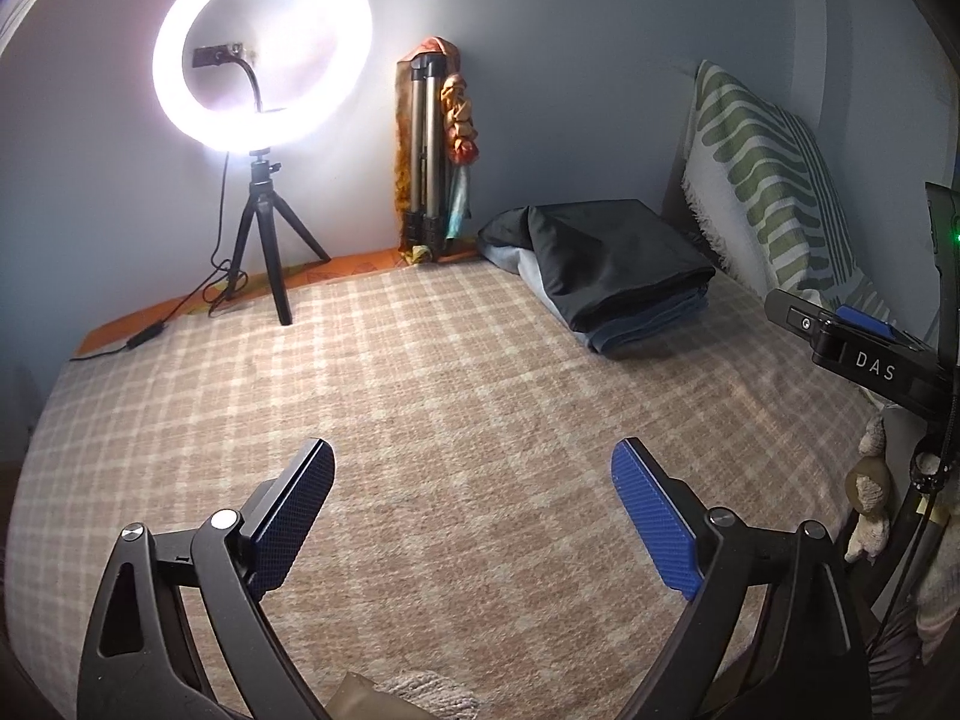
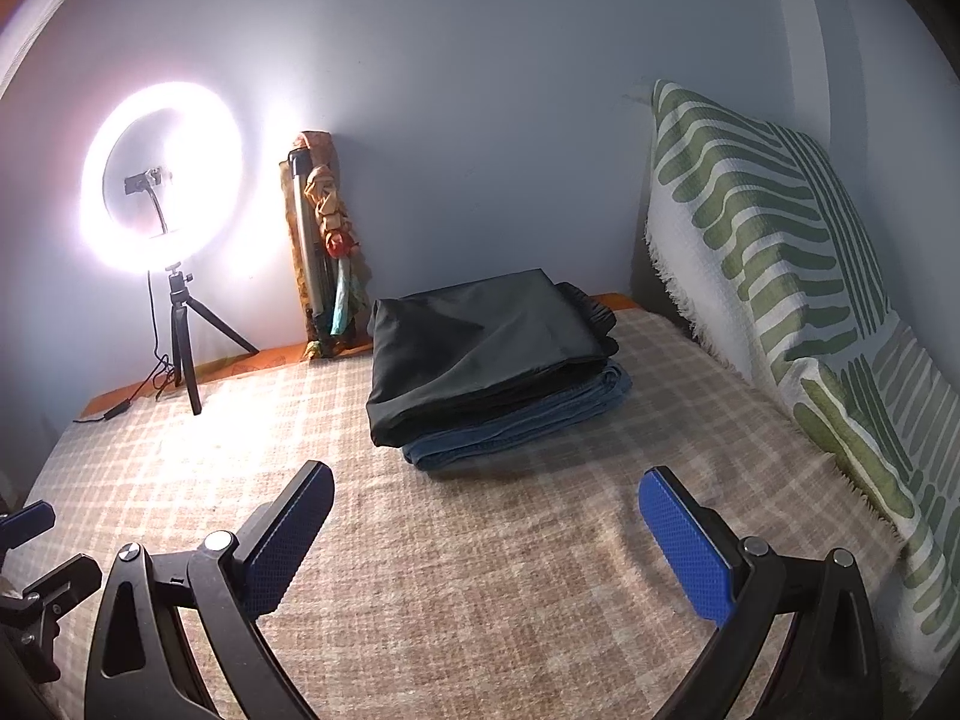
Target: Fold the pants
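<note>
Dark pants (image 2: 480,354) folded flat; stacked atop folded jeans (image 2: 528,426).

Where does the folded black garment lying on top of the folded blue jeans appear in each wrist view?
Left wrist view: the folded black garment sits right of centre, in the upper half, at the far end of the checked beige blanket.
Right wrist view: it lies near the picture's centre, closer and larger.
Shared landmark: the lit white ring light on a black tripod, left of the garment in both.
</note>
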A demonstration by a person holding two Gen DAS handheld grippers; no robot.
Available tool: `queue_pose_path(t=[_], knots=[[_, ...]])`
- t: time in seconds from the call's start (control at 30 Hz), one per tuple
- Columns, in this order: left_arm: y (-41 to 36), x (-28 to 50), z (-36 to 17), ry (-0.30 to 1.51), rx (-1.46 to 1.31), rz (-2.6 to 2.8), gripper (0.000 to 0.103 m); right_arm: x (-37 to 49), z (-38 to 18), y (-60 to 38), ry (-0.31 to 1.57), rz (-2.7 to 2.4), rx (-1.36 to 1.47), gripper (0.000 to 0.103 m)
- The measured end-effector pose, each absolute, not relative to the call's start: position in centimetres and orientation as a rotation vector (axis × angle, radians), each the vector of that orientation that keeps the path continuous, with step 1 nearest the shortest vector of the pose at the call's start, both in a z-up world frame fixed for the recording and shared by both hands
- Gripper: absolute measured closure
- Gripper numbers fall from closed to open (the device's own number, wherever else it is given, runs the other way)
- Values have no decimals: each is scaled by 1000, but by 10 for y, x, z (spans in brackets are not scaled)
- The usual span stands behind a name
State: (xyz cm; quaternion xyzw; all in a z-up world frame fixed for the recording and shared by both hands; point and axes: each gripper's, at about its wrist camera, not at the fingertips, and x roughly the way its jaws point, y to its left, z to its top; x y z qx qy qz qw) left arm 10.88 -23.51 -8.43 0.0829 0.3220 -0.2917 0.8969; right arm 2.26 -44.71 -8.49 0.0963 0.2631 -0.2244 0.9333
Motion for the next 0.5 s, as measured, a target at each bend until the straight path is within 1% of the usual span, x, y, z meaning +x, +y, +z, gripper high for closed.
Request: queue_pose_path(t=[0.5], knots=[[-234,112,-87,685,170,-587,9,22,-86,-447,541,-460,204,0]])
